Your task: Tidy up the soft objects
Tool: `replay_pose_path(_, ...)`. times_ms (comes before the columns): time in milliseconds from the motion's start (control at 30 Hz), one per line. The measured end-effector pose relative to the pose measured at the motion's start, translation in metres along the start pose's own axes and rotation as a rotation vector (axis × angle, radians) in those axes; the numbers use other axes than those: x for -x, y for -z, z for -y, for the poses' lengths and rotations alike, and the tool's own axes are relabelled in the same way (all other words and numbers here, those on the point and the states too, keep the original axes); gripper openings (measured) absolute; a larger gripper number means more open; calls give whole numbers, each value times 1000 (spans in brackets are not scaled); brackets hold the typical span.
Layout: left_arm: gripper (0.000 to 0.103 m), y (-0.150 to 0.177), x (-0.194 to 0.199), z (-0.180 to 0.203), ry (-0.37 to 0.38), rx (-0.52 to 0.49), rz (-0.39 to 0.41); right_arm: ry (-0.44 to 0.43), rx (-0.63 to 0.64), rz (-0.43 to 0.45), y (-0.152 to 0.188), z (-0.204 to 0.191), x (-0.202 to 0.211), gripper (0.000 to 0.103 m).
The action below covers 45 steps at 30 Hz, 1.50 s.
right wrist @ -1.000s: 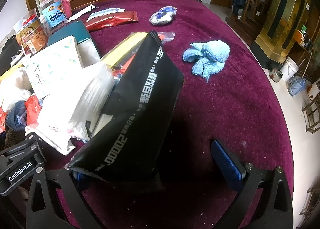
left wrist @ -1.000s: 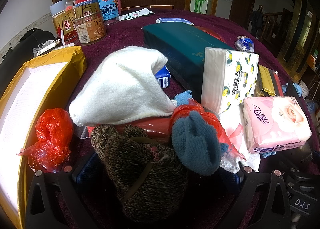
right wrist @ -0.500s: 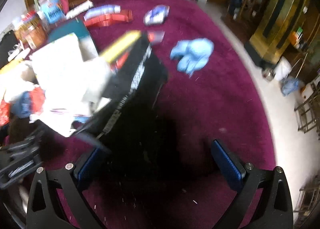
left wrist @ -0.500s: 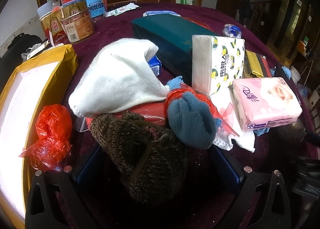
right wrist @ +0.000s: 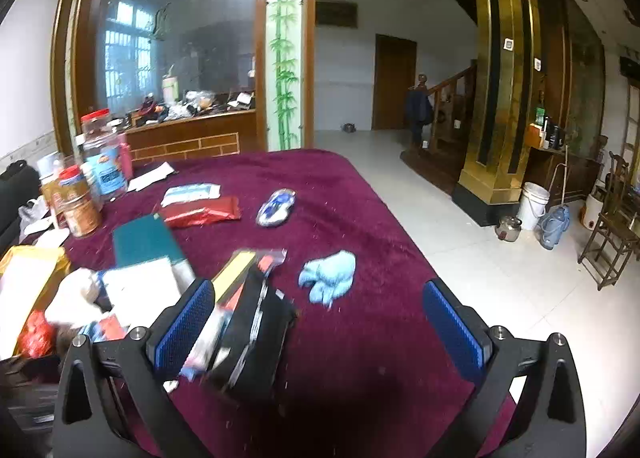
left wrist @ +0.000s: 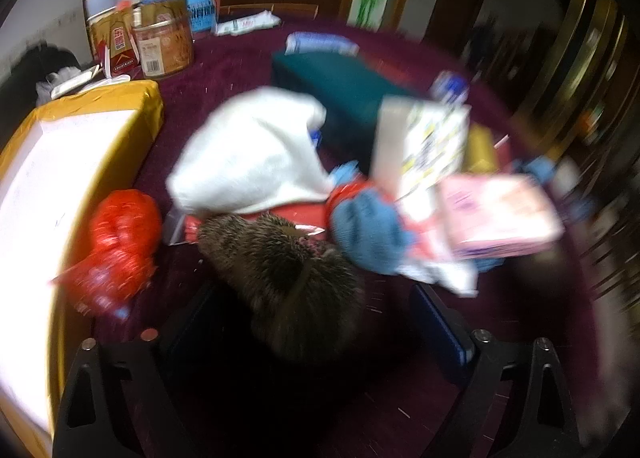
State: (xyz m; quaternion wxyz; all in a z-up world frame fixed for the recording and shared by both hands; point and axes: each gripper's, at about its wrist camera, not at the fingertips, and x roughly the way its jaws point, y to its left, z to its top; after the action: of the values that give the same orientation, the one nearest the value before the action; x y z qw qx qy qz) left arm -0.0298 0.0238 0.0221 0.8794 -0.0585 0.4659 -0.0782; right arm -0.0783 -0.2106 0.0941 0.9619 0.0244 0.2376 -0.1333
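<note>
Left wrist view: my left gripper (left wrist: 312, 322) tilts steeply down, jaws wide and just closing around the brown knitted hat (left wrist: 288, 278), pads not yet pressing it. The hat lies against the white cloth (left wrist: 252, 153), with a blue sock (left wrist: 368, 234) touching its far side; I judge a hasty close could snag the sock.

Right wrist view: my right gripper (right wrist: 320, 322) points shallowly over the maroon tablecloth (right wrist: 360, 217), jaws wide and empty. Beyond the hat pile, a light-blue cloth (right wrist: 330, 276) lies apart.
</note>
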Motion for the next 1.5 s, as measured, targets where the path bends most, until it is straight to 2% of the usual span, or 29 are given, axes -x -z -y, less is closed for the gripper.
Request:
replay_pose_path(67, 95, 0, 31, -7, 52, 6, 75, 11, -5, 8, 0, -1, -13, 103)
replay_pose_path(133, 96, 2, 64, -15, 58, -16, 167, 17, -17, 13, 2, 0, -22, 103)
replay_pose_path(200, 103, 5, 98, -33, 64, -17, 255, 30, -44, 14, 11, 5, -29, 103)
replay_pose_path(267, 103, 8, 125, -58, 21, 10, 325, 9, -88, -14, 11, 16, -32, 103)
replay_pose_path(333, 103, 8, 138, -82, -33, 34, 344, 10, -129, 21, 11, 25, -26, 103)
replay_pose_path(400, 103, 9, 137, -99, -75, 51, 311, 7, -130, 4, 13, 27, -29, 103)
replay_pose_path(433, 103, 10, 132, -107, -121, 46, 283, -4, -133, -13, 14, 27, -31, 103)
replay_pose_path(533, 99, 17, 119, -103, -187, -18, 267, -22, -139, -47, 17, 28, -37, 103)
replay_pose_path(600, 93, 23, 106, -96, -169, -49, 236, -27, -138, -67, 18, 27, -41, 103)
replay_pose_path(667, 80, 26, 100, -90, -134, -64, 212, -36, -138, -84, 19, 27, -43, 103)
replay_pose_path(700, 77, 25, 95, -85, -115, -82, 195, -39, -139, -89, 20, 27, -43, 103)
replay_pose_path(800, 66, 20, 85, -66, -97, -170, 164, -42, -140, -94, 20, 27, -44, 103)
replay_pose_path(867, 52, 14, 78, -56, -98, -246, 154, -43, -139, -95, 21, 27, -45, 103)
replay_pose_path(967, 40, 4, 65, -50, -70, -321, 104, -46, -140, -103, 21, 26, -46, 103)
replay_pose_path(1067, 39, -3, 53, -51, -40, -353, 55, -49, -141, -112, 22, 26, -48, 103)
replay_pose_path(1233, 39, -14, 37, -61, -78, -345, 13, -56, -137, -129, 22, 24, -52, 103)
replay_pose_path(1400, 39, -18, 31, -59, -114, -366, 17, -59, -135, -144, 23, 23, -55, 103)
replay_pose_path(1500, 39, -20, 36, -57, -108, -381, 37, -64, -135, -152, 23, 23, -56, 103)
